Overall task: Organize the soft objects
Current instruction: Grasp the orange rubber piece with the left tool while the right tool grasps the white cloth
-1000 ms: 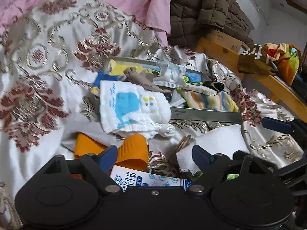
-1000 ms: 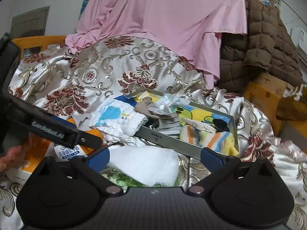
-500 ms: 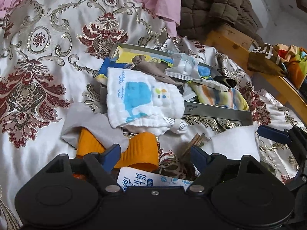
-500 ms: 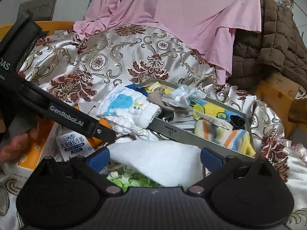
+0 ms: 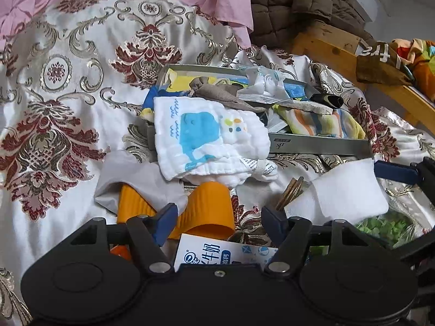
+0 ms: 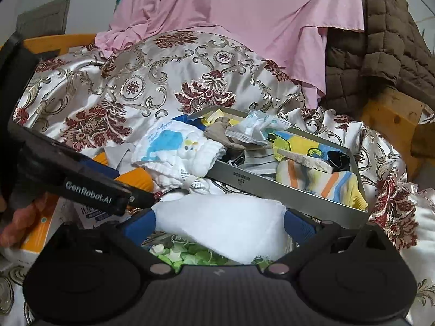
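Closing left gripper fingers partly hide milk carton

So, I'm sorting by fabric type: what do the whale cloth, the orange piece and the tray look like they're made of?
Whale cloth: likely cotton gauze, matte, with a crinkled, layered weave. Orange piece: probably silicone or soft plastic, smooth, finely ribbed, holding a curl. Tray: apparently metal, with a brushed grey wall and a stamped mark.

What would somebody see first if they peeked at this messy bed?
Probably the white cloth with the blue whale, draped over the near left corner of the grey tray full of colourful fabrics. Just in front lies an orange cup on its side, on the flowery satin bedspread.
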